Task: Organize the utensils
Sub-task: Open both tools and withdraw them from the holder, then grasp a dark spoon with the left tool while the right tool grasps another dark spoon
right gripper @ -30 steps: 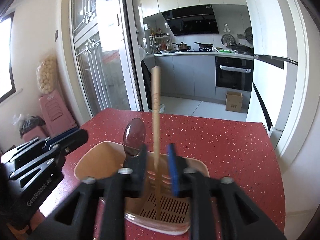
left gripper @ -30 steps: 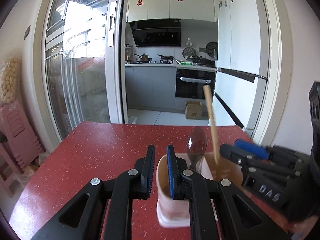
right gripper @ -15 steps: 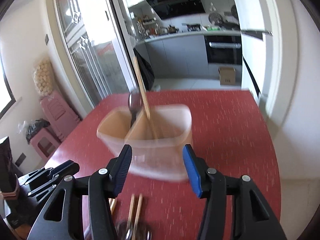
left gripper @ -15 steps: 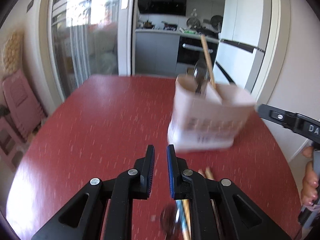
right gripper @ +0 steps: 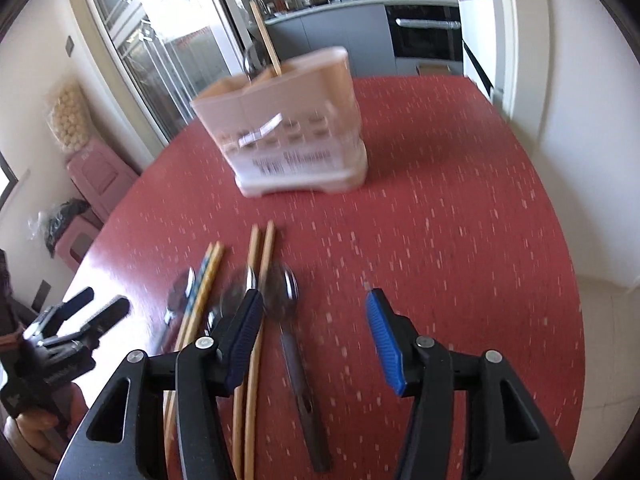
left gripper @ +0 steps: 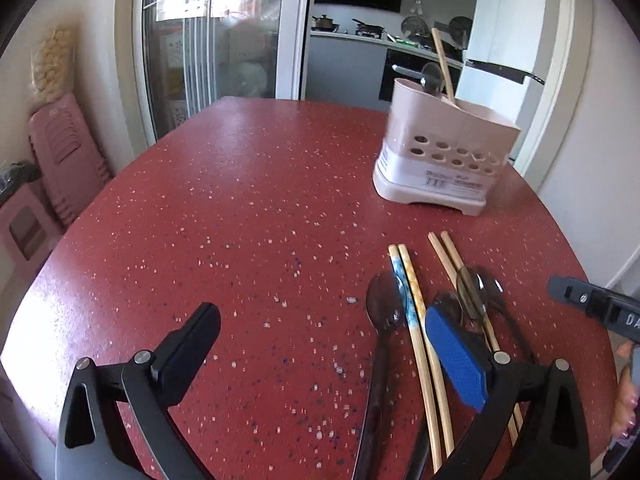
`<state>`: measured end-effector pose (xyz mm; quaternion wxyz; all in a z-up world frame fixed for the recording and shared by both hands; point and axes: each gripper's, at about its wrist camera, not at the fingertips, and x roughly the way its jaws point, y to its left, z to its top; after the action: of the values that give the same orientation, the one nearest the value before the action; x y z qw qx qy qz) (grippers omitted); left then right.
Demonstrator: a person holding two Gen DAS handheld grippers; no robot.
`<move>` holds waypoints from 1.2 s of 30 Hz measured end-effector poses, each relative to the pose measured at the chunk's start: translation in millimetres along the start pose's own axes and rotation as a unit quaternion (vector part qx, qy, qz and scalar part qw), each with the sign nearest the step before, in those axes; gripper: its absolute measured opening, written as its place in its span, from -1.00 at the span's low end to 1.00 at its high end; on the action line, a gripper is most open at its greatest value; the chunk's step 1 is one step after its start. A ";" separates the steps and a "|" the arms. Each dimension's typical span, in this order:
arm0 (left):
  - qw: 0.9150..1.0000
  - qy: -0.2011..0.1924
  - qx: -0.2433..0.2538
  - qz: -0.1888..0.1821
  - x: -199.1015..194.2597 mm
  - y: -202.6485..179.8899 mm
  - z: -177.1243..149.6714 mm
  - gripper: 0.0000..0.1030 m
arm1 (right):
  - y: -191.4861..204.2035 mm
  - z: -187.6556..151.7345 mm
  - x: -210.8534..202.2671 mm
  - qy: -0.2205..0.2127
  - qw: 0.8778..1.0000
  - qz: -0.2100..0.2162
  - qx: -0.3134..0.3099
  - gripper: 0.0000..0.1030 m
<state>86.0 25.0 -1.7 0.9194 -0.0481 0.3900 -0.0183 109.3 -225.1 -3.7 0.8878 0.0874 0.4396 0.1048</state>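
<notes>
On the red speckled counter [left gripper: 256, 208], a pink utensil holder [left gripper: 446, 160] is seen standing upright toward the far right side, with one wooden chopstick [left gripper: 443, 65] and one spoon [left gripper: 432, 77] held in it, both rising out of its top with the spoon bowl uppermost and the chopstick leaning slightly. Nearer the cameras, loose utensils are laid flat side by side, their long axes running roughly from the near edge toward the holder. A blue-patterned pair of chopsticks [left gripper: 414, 320] is placed with its far ends pointing at the holder, and a plain wooden pair [left gripper: 450, 256] is set just to its right, angled a little leftward at the far end. A dark spoon [left gripper: 383, 304] is laid just left of the patterned pair, bowl away from the near edge, and further spoons [left gripper: 476, 290] are bunched beside and across the plain pair, bowls likewise at the far end. The left gripper [left gripper: 324, 344] is held low over the counter with its fingers spread wide, nothing between them. The right gripper [right gripper: 314, 334] is likewise held with fingers spread apart and nothing clasped, a spoon handle [right gripper: 302, 384] being seen on the counter below the gap. The right view is blurred.
</notes>
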 end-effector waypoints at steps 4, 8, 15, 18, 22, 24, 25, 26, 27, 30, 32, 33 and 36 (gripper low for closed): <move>1.000 0.028 0.006 0.003 8.4 0.8 -11.8 1.00 | -1.1 -17.8 3.6 0.021 1.000 -0.011 0.001 0.26; 0.999 0.047 0.024 0.011 15.3 1.0 -21.0 1.00 | 1.7 -27.7 8.0 0.038 0.999 -0.027 -0.007 0.26; 0.997 0.071 0.024 -0.003 27.2 4.4 -20.3 1.00 | 9.7 -28.5 13.2 0.054 0.998 -0.032 -0.023 0.26; 0.996 0.078 0.038 -0.006 31.6 1.5 -17.4 1.00 | 14.4 -27.1 16.9 0.064 0.997 -0.036 -0.035 0.26; 0.994 0.090 0.059 -0.007 38.0 -2.9 -13.7 1.00 | 17.5 -23.5 23.4 0.083 0.995 -0.043 -0.047 0.26; 0.993 0.098 0.067 -0.006 40.7 -4.3 -12.7 1.00 | 18.5 -21.0 25.9 0.089 0.994 -0.044 -0.052 0.26; 0.992 0.101 0.074 -0.007 42.6 -6.3 -12.1 1.00 | 18.7 -19.6 26.6 0.092 0.993 -0.045 -0.055 0.26; 0.992 0.102 0.079 -0.006 43.3 -7.7 -11.6 1.00 | 18.8 -18.8 27.1 0.095 0.993 -0.046 -0.058 0.26; 0.991 0.104 0.086 -0.003 44.7 -10.0 -11.0 1.00 | 19.2 -17.5 28.7 0.100 0.992 -0.049 -0.061 0.26; 0.990 0.108 0.093 -0.007 47.6 -13.1 -10.4 1.00 | 19.5 -15.1 34.2 0.114 0.990 -0.051 -0.061 0.26; 0.989 0.110 0.094 -0.009 49.0 -14.9 -10.1 1.00 | 20.0 -13.5 38.7 0.123 0.989 -0.051 -0.059 0.26; 0.989 0.112 0.096 -0.010 49.7 -14.7 -10.6 1.00 | 20.7 -13.0 40.5 0.126 0.989 -0.051 -0.060 0.26; 0.988 0.117 0.103 -0.013 53.3 -17.3 -11.1 1.00 | 24.7 -11.4 44.8 0.136 0.987 -0.052 -0.069 0.25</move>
<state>115.2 3.2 -45.8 0.8671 0.0444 0.4904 -0.0756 124.0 -188.8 -38.6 0.8280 -0.0121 0.5516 0.1000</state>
